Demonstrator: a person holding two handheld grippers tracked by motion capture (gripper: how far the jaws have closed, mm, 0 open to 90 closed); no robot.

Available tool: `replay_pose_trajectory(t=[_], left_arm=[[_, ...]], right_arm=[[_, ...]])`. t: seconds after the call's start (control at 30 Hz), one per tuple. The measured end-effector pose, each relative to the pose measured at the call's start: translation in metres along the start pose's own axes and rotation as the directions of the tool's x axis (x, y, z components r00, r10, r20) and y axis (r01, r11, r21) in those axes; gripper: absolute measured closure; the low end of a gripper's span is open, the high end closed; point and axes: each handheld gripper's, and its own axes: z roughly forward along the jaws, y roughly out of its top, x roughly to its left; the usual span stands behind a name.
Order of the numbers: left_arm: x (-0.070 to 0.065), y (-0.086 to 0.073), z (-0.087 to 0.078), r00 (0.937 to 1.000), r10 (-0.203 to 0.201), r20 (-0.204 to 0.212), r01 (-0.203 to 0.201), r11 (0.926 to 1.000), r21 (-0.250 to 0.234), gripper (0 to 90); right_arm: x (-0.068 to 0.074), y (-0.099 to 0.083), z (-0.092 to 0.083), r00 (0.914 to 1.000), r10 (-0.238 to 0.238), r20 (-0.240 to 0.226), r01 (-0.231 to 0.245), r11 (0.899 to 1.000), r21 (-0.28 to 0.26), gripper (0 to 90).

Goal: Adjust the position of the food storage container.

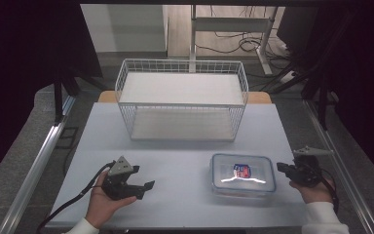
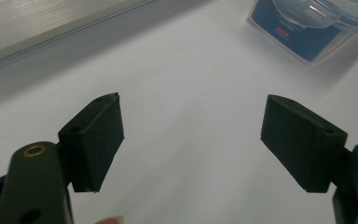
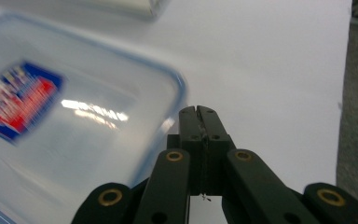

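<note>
Clear plastic, blue-edged — the lidded container (image 1: 243, 174) sits on the white surface (image 1: 185, 161), near and to the right, with the white wire basket (image 1: 182, 99) well beyond it at the far side. The right gripper (image 1: 283, 168) hangs just beside the container's right edge, its fingers (image 3: 199, 122) pressed tight together with nothing between them; in the right gripper view they point right at the rim's corner. Over on the left, the left gripper (image 1: 145, 190) rests low in the hand, fingers (image 2: 98, 140) spread wide over bare surface, the container well apart from it toward the right.

My read: this is the approach to the container, and pressed-together fingers won't take hold of anything. The smart play is to spread the right fingers before closing in, then line them up across the rim or a lid clip — not the slick flat top. Bring the left one across to steady the opposite side, or the box will likely skate on that smooth surface.
</note>
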Motion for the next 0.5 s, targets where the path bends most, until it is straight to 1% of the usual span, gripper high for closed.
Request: replay_pose_trajectory(t=[0.07, 0.1, 0.13, 0.17, 0.23, 0.33, 0.43, 0.5], left_arm=[[0.000, 0.000, 0.001, 1.0000, -0.005, 0.006, 0.005, 1.0000, -0.002, 21.0], [0.000, 0.000, 0.001, 1.0000, -0.005, 0.007, 0.005, 1.0000, -0.001, 21.0], [0.000, 0.000, 0.001, 1.0000, 0.000, 0.005, 0.000, 1.0000, 0.002, 21.0], [0.000, 0.000, 0.001, 1.0000, 0.000, 0.005, 0.000, 1.0000, 0.002, 21.0], [0.000, -0.001, 0.001, 1.0000, 0.005, 0.007, -0.005, 1.0000, 0.002, 21.0], [-0.001, -0.001, 0.000, 0.9999, 0.008, 0.009, -0.008, 1.0000, 0.004, 21.0], [-0.002, -0.002, 0.000, 0.9999, 0.015, 0.007, -0.015, 0.9999, 0.009, 20.9], [-0.002, -0.002, -0.001, 0.9999, 0.013, 0.006, -0.013, 0.9998, 0.013, 20.8]], right_arm=[[-0.002, -0.004, 0.005, 1.0000, 0.006, 0.006, -0.006, 1.000, 0.027, 89.1], [-0.002, -0.004, 0.005, 1.0000, 0.006, 0.006, -0.006, 1.000, 0.027, 89.1], [-0.002, -0.005, 0.010, 0.9999, 0.006, 0.011, -0.006, 0.999, 0.052, 89.1], [-0.002, -0.005, 0.010, 0.9999, 0.006, 0.011, -0.006, 0.999, 0.052, 89.1], [-0.001, -0.006, 0.016, 1.0000, 0.001, -0.002, -0.001, 0.997, 0.074, 89.1], [0.004, -0.007, 0.024, 0.9996, -0.024, -0.014, 0.025, 0.994, 0.104, 89.1], [0.010, -0.006, 0.029, 0.9981, -0.062, 0.004, 0.061, 0.987, 0.146, 89.2], [0.012, -0.005, 0.031, 0.9977, -0.068, 0.006, 0.066, 0.986, 0.151, 89.2]])
